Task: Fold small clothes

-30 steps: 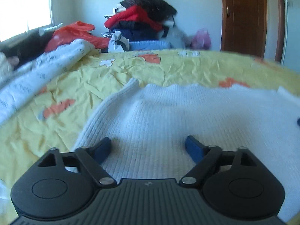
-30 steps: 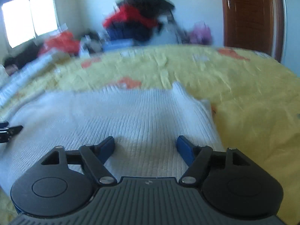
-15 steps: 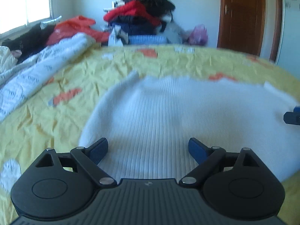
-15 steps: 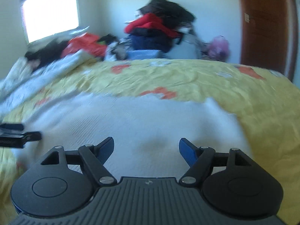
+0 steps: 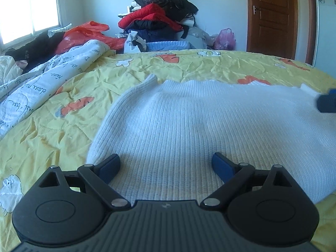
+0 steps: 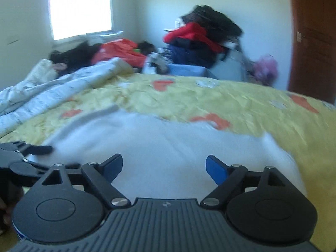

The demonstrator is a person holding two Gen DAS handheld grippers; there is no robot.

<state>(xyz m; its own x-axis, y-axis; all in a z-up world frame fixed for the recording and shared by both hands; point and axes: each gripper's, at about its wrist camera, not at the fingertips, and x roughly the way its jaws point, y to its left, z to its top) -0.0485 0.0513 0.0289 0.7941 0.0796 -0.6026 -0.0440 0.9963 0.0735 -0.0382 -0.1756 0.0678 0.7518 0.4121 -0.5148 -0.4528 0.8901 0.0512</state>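
A bed (image 5: 189, 67) with a crumpled yellow carrot-print sheet fills the left wrist view, a heap of clothes (image 5: 159, 19) behind it against the wall; the white ribbed knit sweater (image 5: 199, 130) lies flat on the sheet, and the left tongs (image 5: 166, 166) hang spread wide over its near edge, gripping nothing. The right wrist view is blurred: the same sweater (image 6: 168, 147) spreads below the right tongs (image 6: 164, 167), likewise released, with the left tongs (image 6: 27, 153) at the sweater's left side.
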